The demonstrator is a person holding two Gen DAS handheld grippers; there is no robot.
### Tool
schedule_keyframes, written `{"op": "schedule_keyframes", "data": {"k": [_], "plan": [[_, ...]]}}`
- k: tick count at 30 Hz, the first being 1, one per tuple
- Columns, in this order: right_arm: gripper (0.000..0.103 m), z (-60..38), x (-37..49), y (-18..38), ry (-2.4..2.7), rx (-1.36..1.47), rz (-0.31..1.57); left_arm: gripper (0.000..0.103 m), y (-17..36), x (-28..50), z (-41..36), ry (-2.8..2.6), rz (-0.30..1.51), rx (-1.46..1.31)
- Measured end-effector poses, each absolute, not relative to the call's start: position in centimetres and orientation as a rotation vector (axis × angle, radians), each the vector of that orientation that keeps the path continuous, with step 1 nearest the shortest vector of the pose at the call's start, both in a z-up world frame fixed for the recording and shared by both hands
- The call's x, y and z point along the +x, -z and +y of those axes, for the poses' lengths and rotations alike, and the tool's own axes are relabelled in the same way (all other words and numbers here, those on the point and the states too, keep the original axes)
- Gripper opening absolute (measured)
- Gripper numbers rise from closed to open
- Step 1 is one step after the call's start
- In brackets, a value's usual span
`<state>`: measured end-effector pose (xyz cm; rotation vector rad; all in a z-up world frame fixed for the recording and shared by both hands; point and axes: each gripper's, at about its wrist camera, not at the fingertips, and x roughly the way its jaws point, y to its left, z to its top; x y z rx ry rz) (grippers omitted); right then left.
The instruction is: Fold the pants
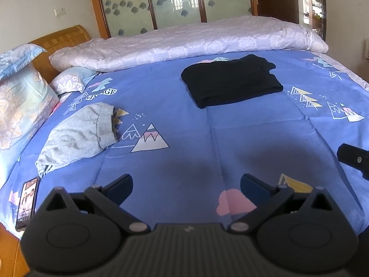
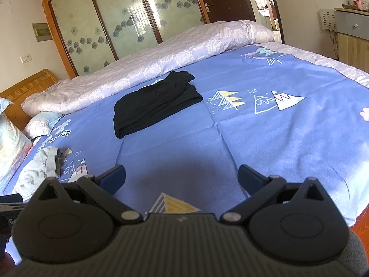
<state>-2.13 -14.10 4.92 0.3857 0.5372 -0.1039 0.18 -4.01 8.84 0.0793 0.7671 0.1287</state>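
Note:
Black pants [image 1: 231, 80] lie folded into a compact rectangle on the blue patterned bedsheet [image 1: 184, 120], far ahead of both grippers; they also show in the right wrist view [image 2: 156, 105]. My left gripper [image 1: 186, 185] is open and empty, held above the sheet near the bed's front edge. My right gripper [image 2: 181, 177] is open and empty too, well short of the pants. Part of the right gripper [image 1: 354, 159] shows at the right edge of the left wrist view.
A crumpled grey garment [image 1: 78, 136] lies on the sheet at left, also in the right wrist view [image 2: 39, 173]. A phone [image 1: 26, 204] lies near the bed's left edge. Pillows [image 1: 20, 101] and a rolled pale quilt [image 1: 184, 43] line the far side.

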Motion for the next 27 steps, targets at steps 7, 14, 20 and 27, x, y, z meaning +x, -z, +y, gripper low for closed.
{"op": "schedule_keyframes", "data": {"k": [7, 14, 20, 27], "plan": [[0.103, -14.12, -2.15, -4.82, 0.104, 0.388, 0.54, 0.103, -8.83, 0.27, -3.62, -0.122, 0.777, 0.053], [0.103, -14.06, -2.17, -4.74, 0.103, 0.388, 0.542, 0.103, -8.54, 0.3, -3.85, -0.136, 0.794, 0.069], [0.103, -14.18, -2.17, -4.63, 0.104, 0.393, 0.542, 0.103, -8.56, 0.21, -3.99, -0.155, 0.79, 0.083], [0.103, -14.34, -2.15, -4.65, 0.102, 0.396, 0.545, 0.103, -8.23, 0.46, -4.09, -0.172, 0.805, 0.101]]}}
